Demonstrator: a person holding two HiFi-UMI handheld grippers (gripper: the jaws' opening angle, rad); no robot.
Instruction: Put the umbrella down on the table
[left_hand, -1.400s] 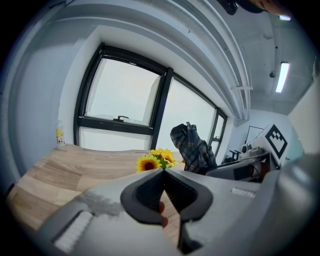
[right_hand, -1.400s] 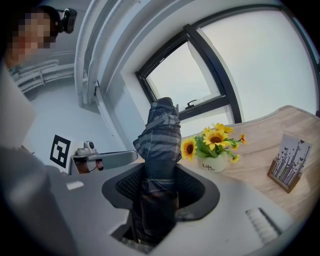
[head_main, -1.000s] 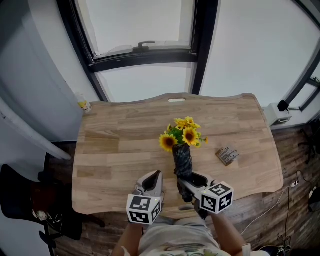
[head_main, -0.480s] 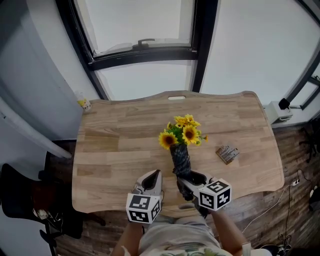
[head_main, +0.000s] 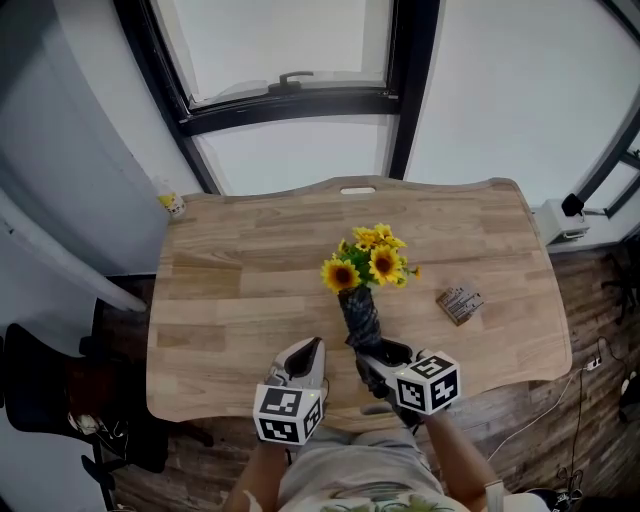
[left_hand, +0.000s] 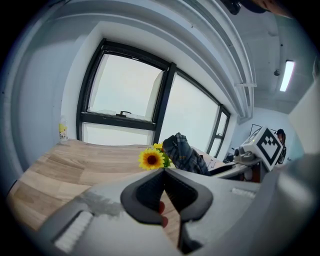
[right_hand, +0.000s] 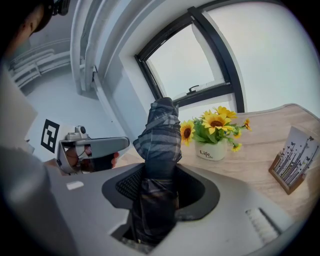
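Observation:
A folded dark plaid umbrella (head_main: 362, 318) stands nearly upright, tilted a little toward the flowers, over the near part of the wooden table (head_main: 230, 290). My right gripper (head_main: 372, 352) is shut on its lower end; in the right gripper view the umbrella (right_hand: 160, 135) rises from between the pads of the right gripper (right_hand: 159, 175). My left gripper (head_main: 308, 352) hovers just to the left, shut and empty, its tips meeting in the left gripper view (left_hand: 164, 170), where the umbrella (left_hand: 185, 152) shows beyond them.
A white pot of yellow sunflowers (head_main: 368, 265) stands right behind the umbrella. A small card holder (head_main: 460, 302) lies to the right. A little yellow bottle (head_main: 172, 205) sits at the far left corner. A window wall lies beyond the table.
My right gripper has sunk slightly toward the table with the umbrella still in it. The left gripper has stayed where it was.

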